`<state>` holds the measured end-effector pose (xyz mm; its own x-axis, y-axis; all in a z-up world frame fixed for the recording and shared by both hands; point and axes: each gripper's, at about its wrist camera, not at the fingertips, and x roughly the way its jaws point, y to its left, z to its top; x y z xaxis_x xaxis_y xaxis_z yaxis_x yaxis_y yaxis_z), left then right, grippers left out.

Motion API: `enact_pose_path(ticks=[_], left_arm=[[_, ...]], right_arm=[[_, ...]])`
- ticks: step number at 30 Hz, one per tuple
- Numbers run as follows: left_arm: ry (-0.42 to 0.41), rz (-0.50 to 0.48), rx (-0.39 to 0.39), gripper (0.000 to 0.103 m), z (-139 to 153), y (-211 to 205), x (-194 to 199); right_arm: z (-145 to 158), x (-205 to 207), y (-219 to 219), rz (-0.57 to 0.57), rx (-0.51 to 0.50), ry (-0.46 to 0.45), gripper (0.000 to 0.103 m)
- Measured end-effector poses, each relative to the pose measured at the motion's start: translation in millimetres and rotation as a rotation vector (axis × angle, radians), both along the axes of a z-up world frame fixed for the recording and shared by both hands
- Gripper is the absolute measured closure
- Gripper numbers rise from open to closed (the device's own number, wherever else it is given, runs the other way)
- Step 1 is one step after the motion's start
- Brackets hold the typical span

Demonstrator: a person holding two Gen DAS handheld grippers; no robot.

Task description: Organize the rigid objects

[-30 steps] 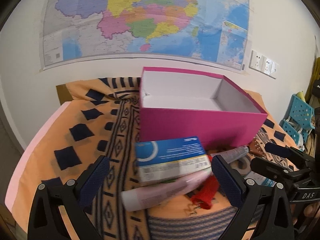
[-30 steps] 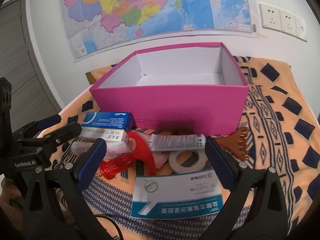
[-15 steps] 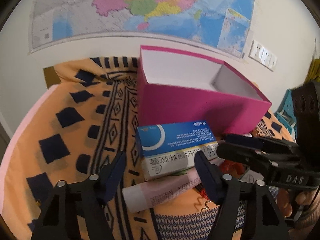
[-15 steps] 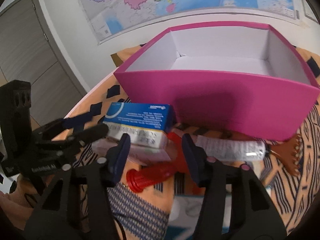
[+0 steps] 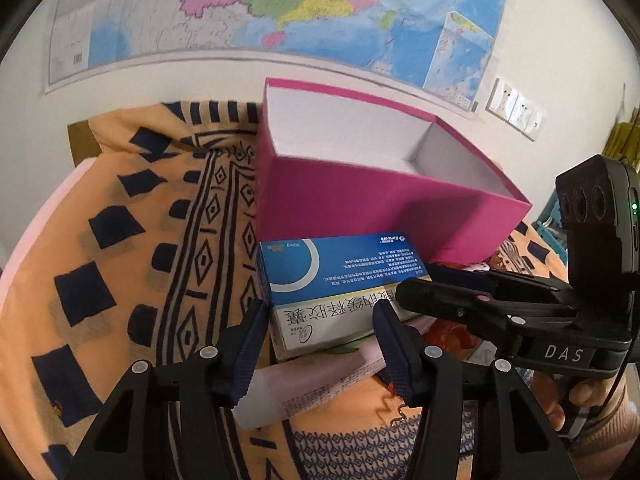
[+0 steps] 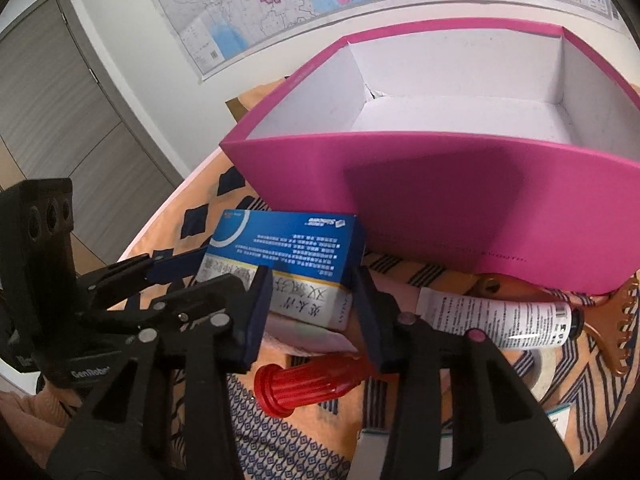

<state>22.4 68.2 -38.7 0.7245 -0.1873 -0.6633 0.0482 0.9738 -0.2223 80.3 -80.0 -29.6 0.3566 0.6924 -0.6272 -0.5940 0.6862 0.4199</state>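
Blue-and-white medicine carton point(image 5: 340, 276) sits right in front of the pink box point(image 5: 360, 204), stacked on a pale pink tube point(image 5: 320, 380); both claws are closing on it, left claw point(image 5: 320, 340) across one end, right claw point(image 6: 312, 312) across the other, pads look touching. Risk: two-sided squeeze could crush the cardboard or twist the carton loose. Only the right view shows the red handle point(image 6: 312, 380), white tube point(image 6: 500, 320) and comb point(image 6: 616, 328) beside the carton.
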Motion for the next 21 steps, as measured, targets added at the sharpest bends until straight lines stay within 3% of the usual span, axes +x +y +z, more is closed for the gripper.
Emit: enact_pose_path(ticks=[9,14,21], left_arm=[[-0.055,-0.053,-0.002,0.048,23,-14,-11],[-0.129,-0.085,0.007,0.048,50,-22,-14],[-0.205,-0.097,0.03,0.046,84,-22,11]], right_arm=[[25,-18,-23,-0.008,0.024,-0.057,0.059],[51,-26,-34,-0.015,0.037,-0.119,0.059],[90,-13,-39,-0.039,0.056,-0.225,0.059]])
